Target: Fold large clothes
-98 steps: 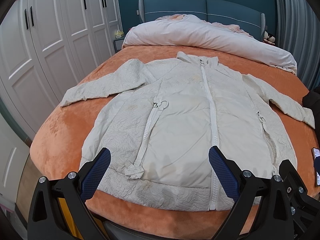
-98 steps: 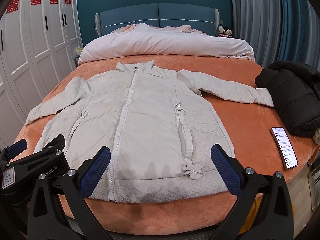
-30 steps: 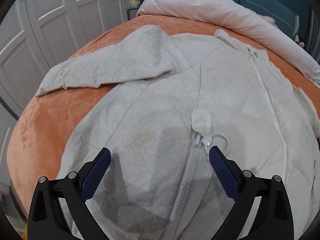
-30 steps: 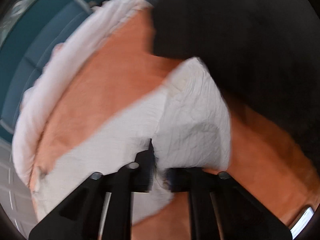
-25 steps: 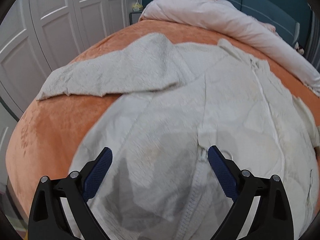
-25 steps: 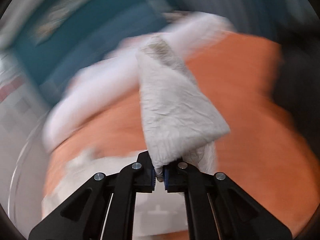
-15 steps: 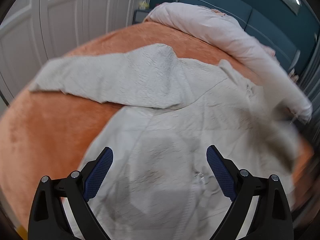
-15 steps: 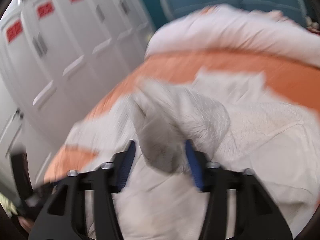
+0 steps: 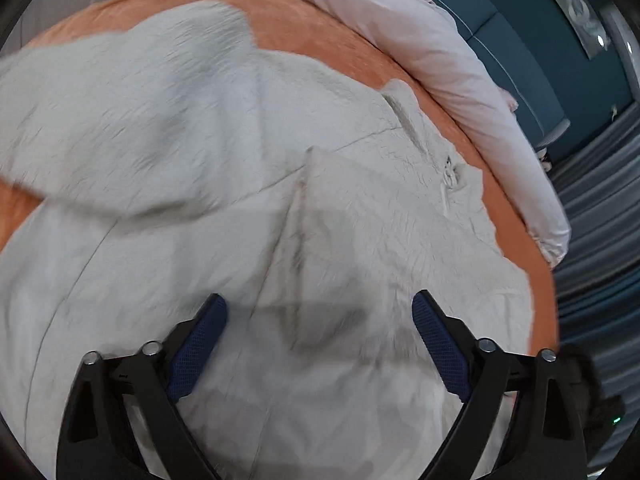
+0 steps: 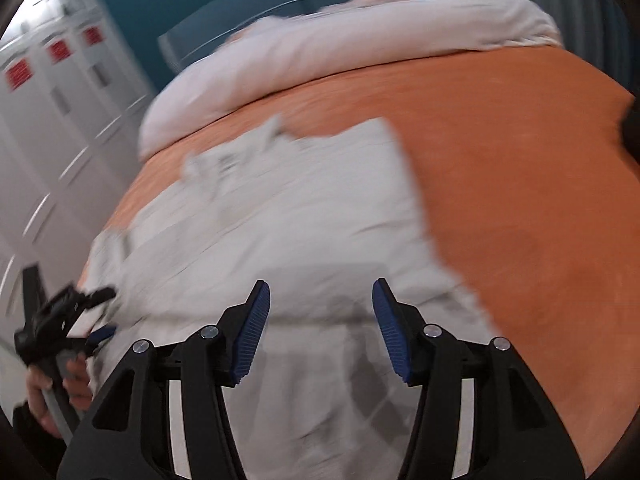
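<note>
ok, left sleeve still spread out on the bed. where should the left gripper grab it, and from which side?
Probably at the cuff end of the left sleeve, coming from the outer, bed-edge side. It lies flat and angled out from the jacket over the orange bedspread, so its free edge is exposed there. The left gripper is open above the jacket body.

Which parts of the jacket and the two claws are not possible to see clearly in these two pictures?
- Jacket hem: left wrist view, hidden behind the open left claw and cut by the bottom edge.
- Jacket's far left sleeve end: left wrist view, cut off by the frame edge and blurred.
- Jacket collar: right wrist view, smeared by motion blur.
- Fabric below the open right claw: right wrist view, blurred and shadowed.
</note>
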The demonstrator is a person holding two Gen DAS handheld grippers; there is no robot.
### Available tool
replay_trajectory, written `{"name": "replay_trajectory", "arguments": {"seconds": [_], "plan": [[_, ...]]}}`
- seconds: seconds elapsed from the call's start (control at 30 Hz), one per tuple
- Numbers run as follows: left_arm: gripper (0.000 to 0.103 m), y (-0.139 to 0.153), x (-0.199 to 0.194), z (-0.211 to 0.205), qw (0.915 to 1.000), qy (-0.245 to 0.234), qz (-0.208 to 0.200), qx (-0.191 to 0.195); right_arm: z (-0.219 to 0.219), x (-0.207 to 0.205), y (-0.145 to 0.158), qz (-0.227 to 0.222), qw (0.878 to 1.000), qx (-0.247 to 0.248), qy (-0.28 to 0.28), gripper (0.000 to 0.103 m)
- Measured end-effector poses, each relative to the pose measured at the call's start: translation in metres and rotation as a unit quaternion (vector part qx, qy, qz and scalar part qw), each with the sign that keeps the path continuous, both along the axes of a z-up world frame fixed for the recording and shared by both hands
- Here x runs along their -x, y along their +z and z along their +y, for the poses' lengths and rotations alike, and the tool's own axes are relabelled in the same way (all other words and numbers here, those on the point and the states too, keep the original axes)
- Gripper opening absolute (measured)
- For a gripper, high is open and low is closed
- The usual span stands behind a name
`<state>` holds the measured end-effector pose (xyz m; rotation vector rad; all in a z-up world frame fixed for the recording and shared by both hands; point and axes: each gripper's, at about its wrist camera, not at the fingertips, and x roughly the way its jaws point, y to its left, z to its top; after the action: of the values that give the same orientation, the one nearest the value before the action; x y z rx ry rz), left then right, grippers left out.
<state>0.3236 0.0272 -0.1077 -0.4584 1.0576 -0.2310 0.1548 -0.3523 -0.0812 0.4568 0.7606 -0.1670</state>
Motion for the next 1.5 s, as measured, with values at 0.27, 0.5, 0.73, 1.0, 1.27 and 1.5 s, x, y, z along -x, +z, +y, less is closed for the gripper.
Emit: {"name": "replay_trajectory", "arguments": {"seconds": [0.27, 0.5, 0.73, 1.0, 1.27, 1.5], "plan": [[0.005, 0.047, -0.017, -0.02, 0.9898, -0.051, -0.103, -0.083, -0.011, -0.042, -0.004, 0.0, 1.0, -0.004, 0.001, 0.0], [0.005, 0.021, -0.029, -0.031, 0.9801, -0.052, -0.112, -0.155, 0.012, -0.067, -0.02, 0.032, 0.997, 0.056, 0.041, 0.0], [0.013, -0.028, -0.026, -0.037, 0.974, -0.047, -0.096, -0.2, 0.009, -0.074, -0.056, 0.047, 0.996, 0.055, 0.047, 0.0], [0.017, -0.031, -0.024, -0.049, 0.9644, -0.047, -0.107, -0.237, 0.01, -0.073, -0.058, 0.056, 0.995, 0.066, 0.046, 0.0], [0.034, -0.004, 0.016, 0.012, 0.9758, 0.004, -0.087, -0.2, 0.018, -0.032, -0.047, 0.104, 0.986, 0.123, 0.043, 0.001], [0.06, 0.023, 0.088, 0.144, 0.9848, 0.098, -0.077, -0.12, 0.042, 0.044, 0.007, 0.06, 0.992, 0.105, 0.026, 0.034]]}}
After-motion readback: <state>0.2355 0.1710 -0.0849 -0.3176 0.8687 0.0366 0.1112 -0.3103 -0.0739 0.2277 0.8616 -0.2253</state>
